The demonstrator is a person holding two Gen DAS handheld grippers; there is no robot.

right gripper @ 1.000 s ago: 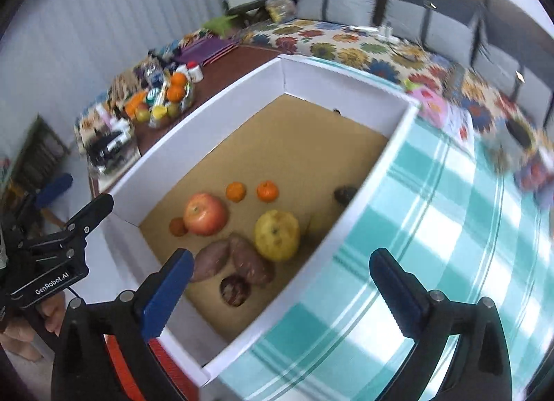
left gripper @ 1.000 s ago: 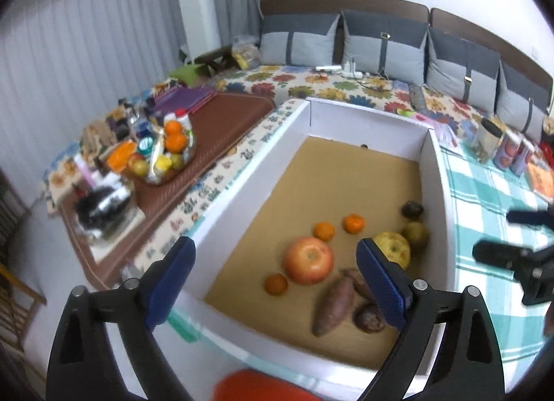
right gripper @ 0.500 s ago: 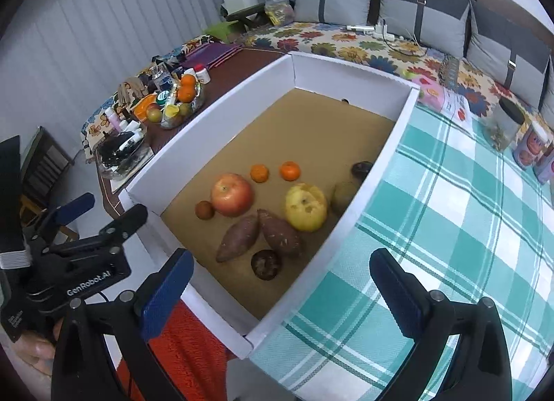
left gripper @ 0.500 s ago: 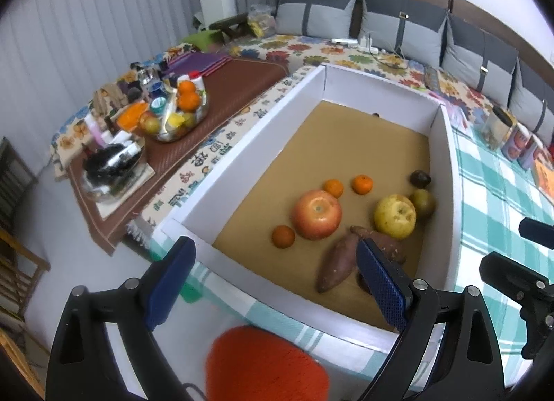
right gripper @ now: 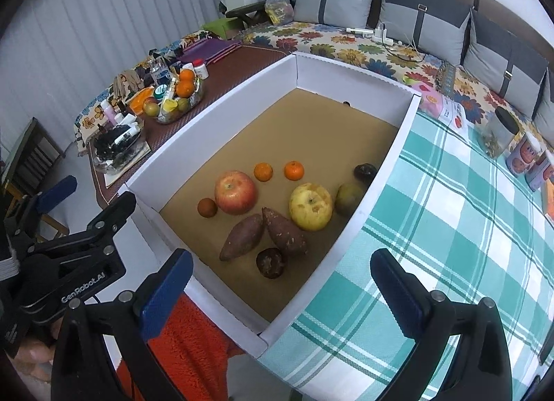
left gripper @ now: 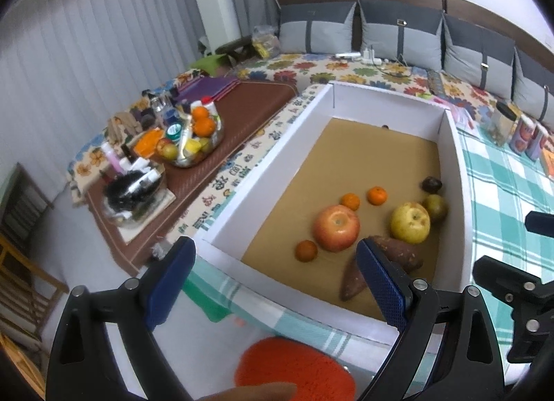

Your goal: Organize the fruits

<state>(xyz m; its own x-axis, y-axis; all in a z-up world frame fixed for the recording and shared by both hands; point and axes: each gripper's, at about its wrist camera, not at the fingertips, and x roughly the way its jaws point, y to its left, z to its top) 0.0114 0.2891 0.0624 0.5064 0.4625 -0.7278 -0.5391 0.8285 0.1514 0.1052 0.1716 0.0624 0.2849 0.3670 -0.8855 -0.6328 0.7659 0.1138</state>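
A white box (left gripper: 384,97) (right gripper: 349,75) with a brown floor holds loose produce: a red apple (left gripper: 336,228) (right gripper: 235,192), a yellow apple (left gripper: 410,222) (right gripper: 311,206), three small oranges (right gripper: 294,170), two sweet potatoes (right gripper: 242,236) and several dark round fruits (right gripper: 270,263). My left gripper (left gripper: 273,283) is open and empty above the box's near left corner. My right gripper (right gripper: 282,288) is open and empty above the box's near right wall. Each gripper shows at the edge of the other's view.
The box sits on a green checked tablecloth (right gripper: 450,228). A brown side table (left gripper: 221,144) to the left carries a glass bowl of fruit (left gripper: 190,144) and bottles. Jars (right gripper: 498,134) stand at the far right. A red stool (left gripper: 294,370) is below, a sofa behind.
Both grippers have pulled back and risen from the box, so more of its near wall and the stool shows. The fruits have not moved. Both jaws stay open.
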